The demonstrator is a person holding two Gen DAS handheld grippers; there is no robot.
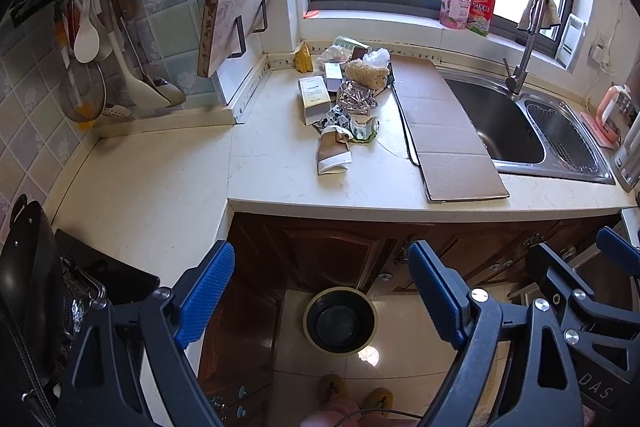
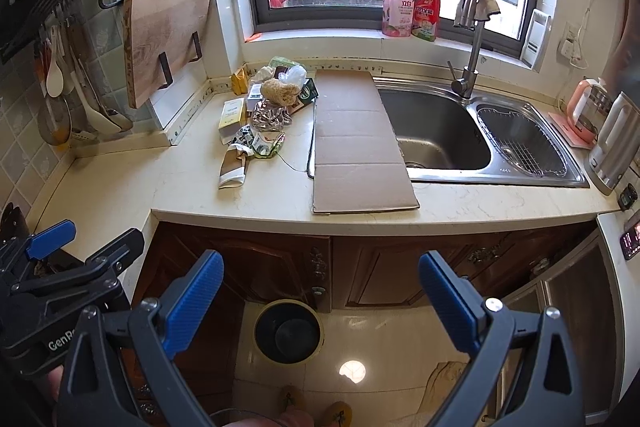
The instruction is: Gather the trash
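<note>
A pile of trash (image 1: pixel 344 95) (image 2: pixel 260 115) lies on the cream counter (image 1: pixel 280 167) near the back corner. It includes a white box (image 1: pixel 314 99), crumpled foil (image 1: pixel 354 99), a flattened brown-and-white carton (image 1: pixel 334 155) and wrappers. A flat cardboard sheet (image 1: pixel 440 123) (image 2: pixel 356 139) lies beside it and overlaps the sink edge. A round black bin (image 1: pixel 340 321) (image 2: pixel 289 331) stands on the floor below. My left gripper (image 1: pixel 320 251) (image 2: pixel 102 229) and right gripper (image 2: pixel 320 257) (image 1: pixel 570 243) both hang open and empty in front of the cabinets, short of the counter.
A steel double sink (image 2: pixel 436 131) with a tap is at the right, with a kettle (image 2: pixel 612 143) beyond it. A wooden cutting board (image 1: pixel 236 3) leans at the back left. Utensils (image 1: pixel 92 39) hang on the tiled wall. Slippered feet (image 2: pixel 338 413) stand on the floor tiles.
</note>
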